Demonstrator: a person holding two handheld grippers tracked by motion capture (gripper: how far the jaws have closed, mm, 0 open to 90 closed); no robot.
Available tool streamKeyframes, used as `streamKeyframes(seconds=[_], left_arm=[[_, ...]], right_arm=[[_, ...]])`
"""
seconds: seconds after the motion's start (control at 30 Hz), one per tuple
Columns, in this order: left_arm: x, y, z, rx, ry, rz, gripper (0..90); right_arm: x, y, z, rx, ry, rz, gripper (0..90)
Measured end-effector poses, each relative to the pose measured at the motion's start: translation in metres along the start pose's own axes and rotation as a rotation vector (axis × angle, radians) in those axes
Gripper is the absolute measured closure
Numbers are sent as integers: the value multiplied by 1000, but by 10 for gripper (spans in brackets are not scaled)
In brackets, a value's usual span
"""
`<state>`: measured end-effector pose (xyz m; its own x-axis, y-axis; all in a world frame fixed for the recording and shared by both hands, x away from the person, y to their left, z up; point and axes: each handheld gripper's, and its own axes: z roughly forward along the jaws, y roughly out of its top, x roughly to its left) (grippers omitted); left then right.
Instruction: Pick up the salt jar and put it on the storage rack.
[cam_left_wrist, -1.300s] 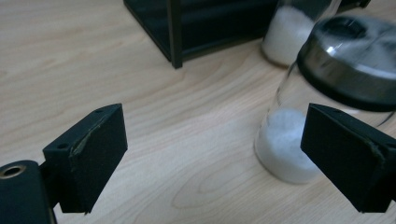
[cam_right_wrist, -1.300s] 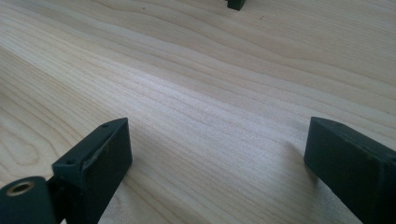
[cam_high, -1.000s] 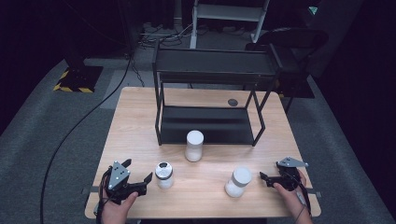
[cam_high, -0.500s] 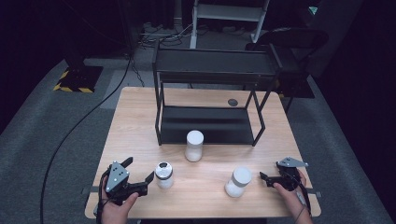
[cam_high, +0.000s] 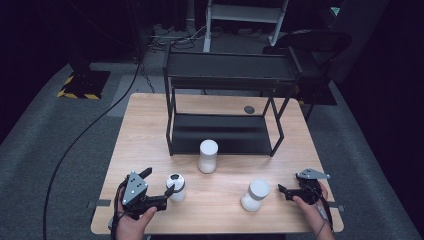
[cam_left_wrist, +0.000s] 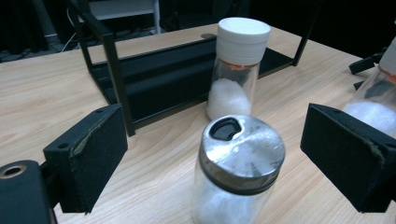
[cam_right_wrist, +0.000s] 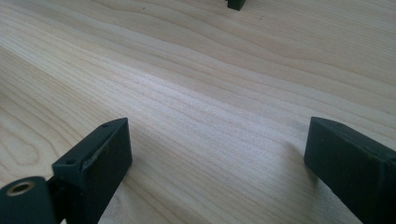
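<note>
We note a wooden tabletop (cam_high: 150, 130) mid-frame; on it a black shelf rack (cam_high: 225, 80), three jars: centre (cam_high: 208, 156), lower left (cam_high: 175, 187), lower right (cam_high: 256, 194).

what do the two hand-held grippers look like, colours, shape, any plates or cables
Both are black. The left hand-held gripper has two blocky, flat-faced jaws with a foam-like facing worn at the edges, and a grey three-cornered plate with small dark holes on top. The right hand-held gripper carries a similar grey plate. A black cable trails from each.
</note>
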<state>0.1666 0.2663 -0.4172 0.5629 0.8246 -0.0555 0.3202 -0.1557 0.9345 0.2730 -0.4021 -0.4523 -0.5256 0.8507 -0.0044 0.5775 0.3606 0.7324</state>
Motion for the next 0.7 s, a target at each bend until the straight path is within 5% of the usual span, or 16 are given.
streamKeyframes(seconds=[0.7], left_arm=[[-10,12,21,20,-44,16,68]], right_arm=[[0,0,0,0,0,0,75]])
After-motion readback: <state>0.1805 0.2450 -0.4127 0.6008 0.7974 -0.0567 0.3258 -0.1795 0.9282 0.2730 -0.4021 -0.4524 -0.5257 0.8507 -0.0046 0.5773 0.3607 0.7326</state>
